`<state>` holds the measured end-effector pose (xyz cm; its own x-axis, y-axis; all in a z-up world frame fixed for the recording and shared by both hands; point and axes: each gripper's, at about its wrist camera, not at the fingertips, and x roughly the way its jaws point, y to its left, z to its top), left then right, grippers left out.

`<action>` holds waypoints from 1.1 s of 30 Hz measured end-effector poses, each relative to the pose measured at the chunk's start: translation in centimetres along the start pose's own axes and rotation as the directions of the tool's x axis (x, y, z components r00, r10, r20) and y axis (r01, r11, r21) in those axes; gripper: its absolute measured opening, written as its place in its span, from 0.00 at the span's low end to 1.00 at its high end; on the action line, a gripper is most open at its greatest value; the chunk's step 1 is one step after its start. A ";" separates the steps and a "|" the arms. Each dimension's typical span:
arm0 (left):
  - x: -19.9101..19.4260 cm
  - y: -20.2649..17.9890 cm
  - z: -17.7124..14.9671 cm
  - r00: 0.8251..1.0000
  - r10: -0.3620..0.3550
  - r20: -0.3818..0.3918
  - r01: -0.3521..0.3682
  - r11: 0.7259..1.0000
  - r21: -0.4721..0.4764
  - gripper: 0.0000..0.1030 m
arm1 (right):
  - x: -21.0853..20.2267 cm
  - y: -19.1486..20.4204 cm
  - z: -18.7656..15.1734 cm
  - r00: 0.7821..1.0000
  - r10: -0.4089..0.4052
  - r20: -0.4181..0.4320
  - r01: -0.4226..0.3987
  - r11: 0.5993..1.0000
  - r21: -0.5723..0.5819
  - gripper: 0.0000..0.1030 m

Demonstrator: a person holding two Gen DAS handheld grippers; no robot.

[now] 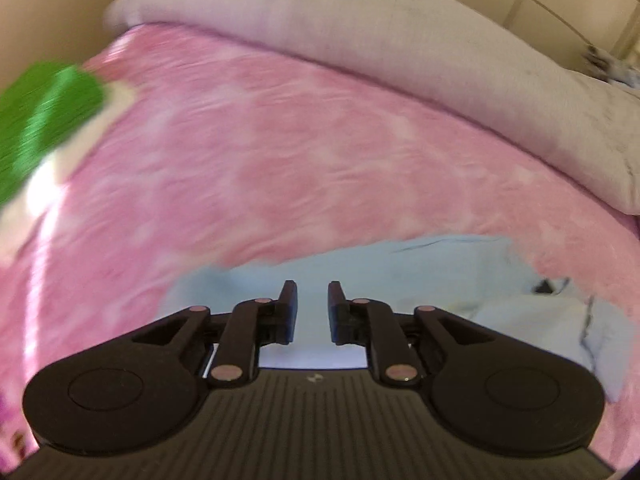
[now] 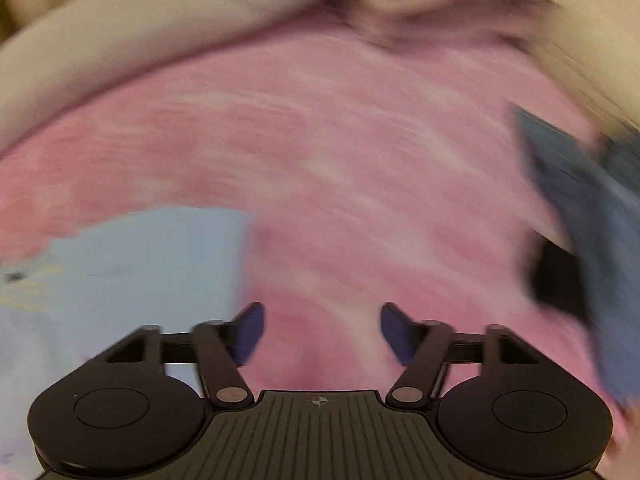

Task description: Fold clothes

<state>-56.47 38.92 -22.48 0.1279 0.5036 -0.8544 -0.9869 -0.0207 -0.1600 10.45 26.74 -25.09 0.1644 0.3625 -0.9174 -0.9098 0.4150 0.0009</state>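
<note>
Left claw (image 1: 312, 308): jaws slightly parted, nothing between them, poised over light blue garment (image 1: 400, 264) lying on pink blanket (image 1: 280, 140) of bed. Right claw (image 2: 322, 334): jaws spread wide, empty, above blanket, garment at its left. Grey pillow (image 1: 400, 48) beyond; green cloth (image 1: 44, 120) far left; dark blue cloth (image 2: 592, 220) far right. No legible writing.

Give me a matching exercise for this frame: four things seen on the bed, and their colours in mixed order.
Things:
1. bedspread
2. garment below the left gripper
3. pillow
4. folded item at the left view's left edge

Colours:
A. green
B. pale grey
C. pink
D. light blue

Pairs: 1-C, 2-D, 3-B, 4-A
</note>
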 end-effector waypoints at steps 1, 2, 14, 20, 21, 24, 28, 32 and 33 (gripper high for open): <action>0.8 -1.0 0.5 1.000 -0.021 -0.002 0.021 1.000 0.008 0.12 | 0.6 2.0 0.7 0.999 0.049 0.000 -0.049 0.997 -0.057 0.71; 1.6 -2.0 0.9 0.999 -0.043 -0.008 0.044 0.999 0.016 0.12 | 1.2 4.2 1.0 0.996 0.084 -0.009 -0.084 0.988 -0.128 0.72; 6.4 -4.2 0.3 0.991 -0.084 -0.100 0.095 0.990 0.106 0.12 | 5.5 11.9 -5.6 0.993 0.085 0.083 -0.043 0.908 -0.417 0.08; 7.1 -4.7 0.3 0.987 -0.112 -0.113 0.125 0.986 0.113 0.12 | -0.7 -3.5 -5.1 0.964 0.167 0.209 -0.239 0.890 0.388 0.08; 7.3 -4.9 0.3 0.986 -0.118 -0.116 0.132 0.984 0.116 0.12 | -1.1 -6.4 -6.0 0.972 0.130 0.196 -0.216 0.826 0.520 0.08; 8.2 -5.6 0.0 0.983 -0.130 -0.130 0.148 0.979 0.140 0.12 | -1.6 -13.5 -10.6 0.996 -0.076 -0.053 0.087 0.583 0.808 0.10; 9.1 -6.1 0.0 0.980 -0.137 -0.147 0.163 0.971 0.177 0.12 | -0.7 -14.5 -12.7 0.917 -0.189 -0.351 0.392 0.582 0.713 0.22; 9.6 -6.3 0.6 0.977 -0.136 -0.162 0.169 0.963 0.208 0.15 | 0.5 -11.2 -11.8 0.848 -0.235 -0.475 0.448 0.797 0.405 0.64; 9.7 -6.4 0.8 0.978 -0.136 -0.161 0.170 0.960 0.224 0.16 | -0.2 -10.2 -11.0 0.850 -0.302 -0.432 0.470 0.806 0.360 0.64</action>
<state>-48.98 44.61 -29.40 0.2748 0.3563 -0.8930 -0.9474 0.2590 -0.1882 15.50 13.24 -29.26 0.2504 -0.1777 -0.9517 -0.5187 0.8054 -0.2869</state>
